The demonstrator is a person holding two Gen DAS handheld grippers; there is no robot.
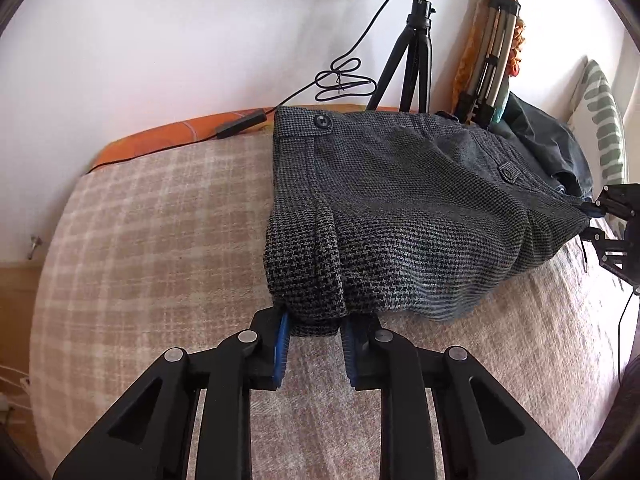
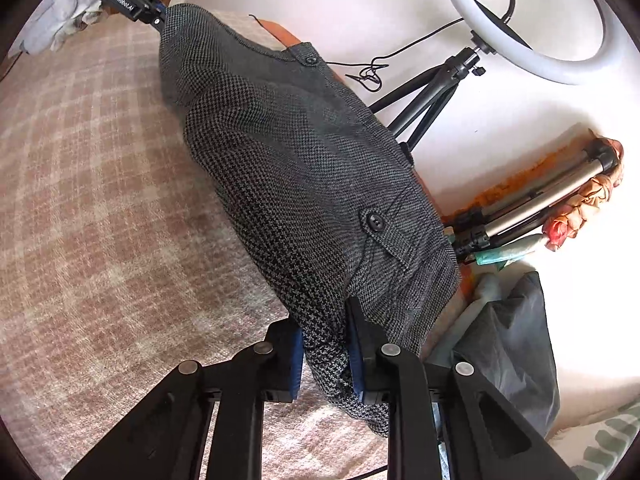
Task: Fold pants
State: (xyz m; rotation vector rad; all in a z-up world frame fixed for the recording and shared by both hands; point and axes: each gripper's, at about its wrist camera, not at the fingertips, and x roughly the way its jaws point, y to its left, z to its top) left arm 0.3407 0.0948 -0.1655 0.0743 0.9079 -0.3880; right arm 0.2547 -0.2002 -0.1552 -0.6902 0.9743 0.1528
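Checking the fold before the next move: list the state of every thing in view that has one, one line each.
pants: partly folded, lying on the bed, near edge pinched at both ends.
left gripper: shut on the pants.
right gripper: shut on the pants.
ring light: on its tripod; lit or not, cannot tell.
spare tripod: legs folded, leaning against the wall.
plaid blanket: spread flat over the bed.

The houndstooth pants (image 1: 400, 208) lie across the far half of the plaid blanket (image 1: 140, 240). Nearside and left of the pants the blanket lies bare, open to a gripper. Behind the pants, against the wall, a black ring-light tripod (image 1: 416, 60), its coiled cable (image 1: 344, 80) and a folded silver tripod (image 1: 492, 64) block passage. Right of the pants a dark garment (image 1: 548, 140) crowds the edge.
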